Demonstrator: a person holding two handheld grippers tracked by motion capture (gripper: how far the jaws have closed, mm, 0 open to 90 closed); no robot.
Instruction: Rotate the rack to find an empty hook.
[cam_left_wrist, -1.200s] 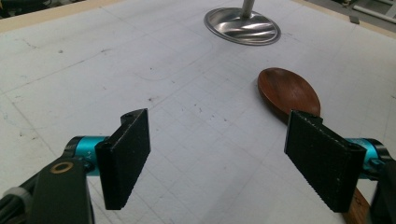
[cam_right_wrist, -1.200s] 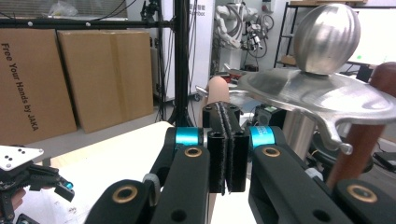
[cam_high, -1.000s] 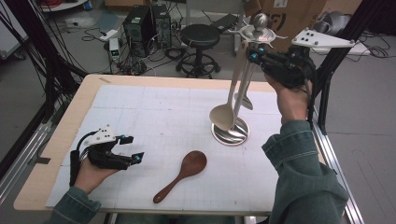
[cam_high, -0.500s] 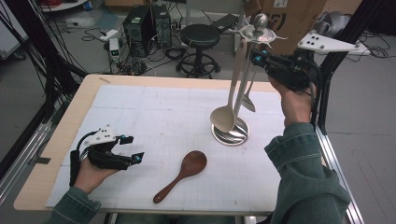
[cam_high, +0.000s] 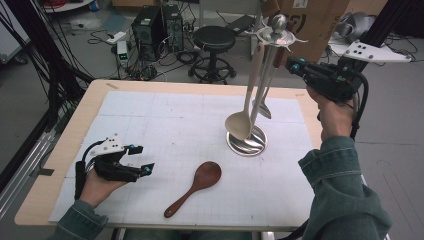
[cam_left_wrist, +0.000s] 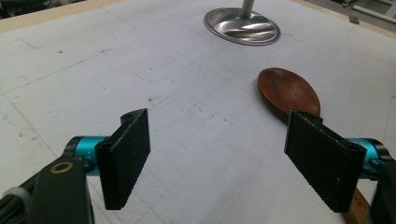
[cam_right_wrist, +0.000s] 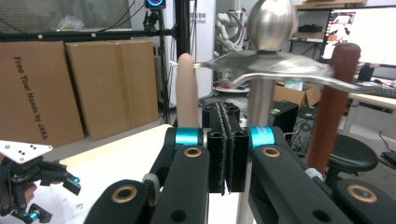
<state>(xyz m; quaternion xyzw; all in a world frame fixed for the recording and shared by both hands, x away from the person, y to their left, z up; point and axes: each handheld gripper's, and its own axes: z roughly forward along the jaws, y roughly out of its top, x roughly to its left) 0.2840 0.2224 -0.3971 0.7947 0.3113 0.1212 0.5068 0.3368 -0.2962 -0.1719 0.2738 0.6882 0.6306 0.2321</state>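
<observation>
A metal utensil stand (cam_high: 246, 143) rises from a round base to a ball top (cam_high: 278, 22). From it hang a beige spoon (cam_high: 240, 124) and a brown-handled metal utensil (cam_high: 263, 108). A dark wooden spoon (cam_high: 199, 183) lies flat on the white mat. My right gripper (cam_high: 292, 64) is held high, just right of the stand's top, shut with nothing in it. In the right gripper view its pads (cam_right_wrist: 226, 140) press together in front of the pole, with the beige handle (cam_right_wrist: 187, 88) and the brown handle (cam_right_wrist: 334, 102) on either side. My left gripper (cam_high: 141, 159) rests open on the mat, left of the wooden spoon (cam_left_wrist: 289, 93).
The white gridded mat (cam_high: 165, 120) covers most of the wooden table (cam_high: 85, 110). Behind the table are a black stool (cam_high: 214, 37), computer cases and cables on the floor, and a cardboard box (cam_high: 320, 20) at the back right.
My right gripper has drifted a little to the right, away from the stand's top, still shut. The left gripper and the spoons have not moved.
</observation>
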